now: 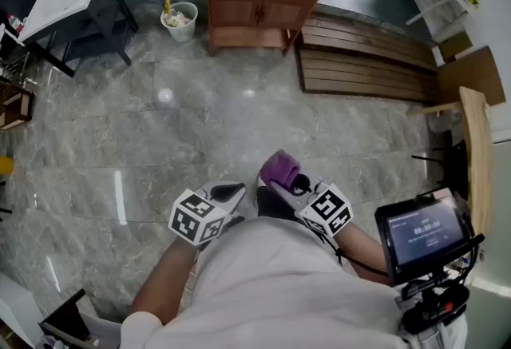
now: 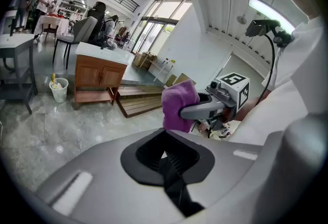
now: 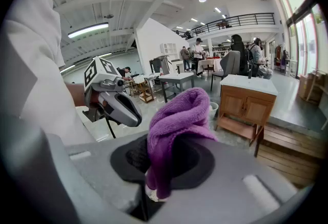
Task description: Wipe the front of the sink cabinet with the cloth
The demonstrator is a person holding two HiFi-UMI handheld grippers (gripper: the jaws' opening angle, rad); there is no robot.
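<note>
The wooden sink cabinet (image 1: pixel 259 12) with a white basin top stands far across the floor, also visible in the left gripper view (image 2: pixel 100 77) and the right gripper view (image 3: pixel 248 105). Both grippers are held close to the person's body. My right gripper (image 1: pixel 289 184) is shut on a purple cloth (image 1: pixel 279 169), which bunches up above its jaws (image 3: pixel 177 120). My left gripper (image 1: pixel 227 194) sits just left of it, its jaws together with nothing between them (image 2: pixel 166 154). From the left gripper view the cloth (image 2: pixel 177 105) hangs in front of the right gripper (image 2: pixel 205 109).
A white bin (image 1: pixel 180 20) stands left of the cabinet. Wooden slat panels (image 1: pixel 367 60) lie to its right. A dark stand with a white basin (image 1: pixel 68 4) is at far left. A small screen (image 1: pixel 421 229) is mounted at my right. People sit far behind.
</note>
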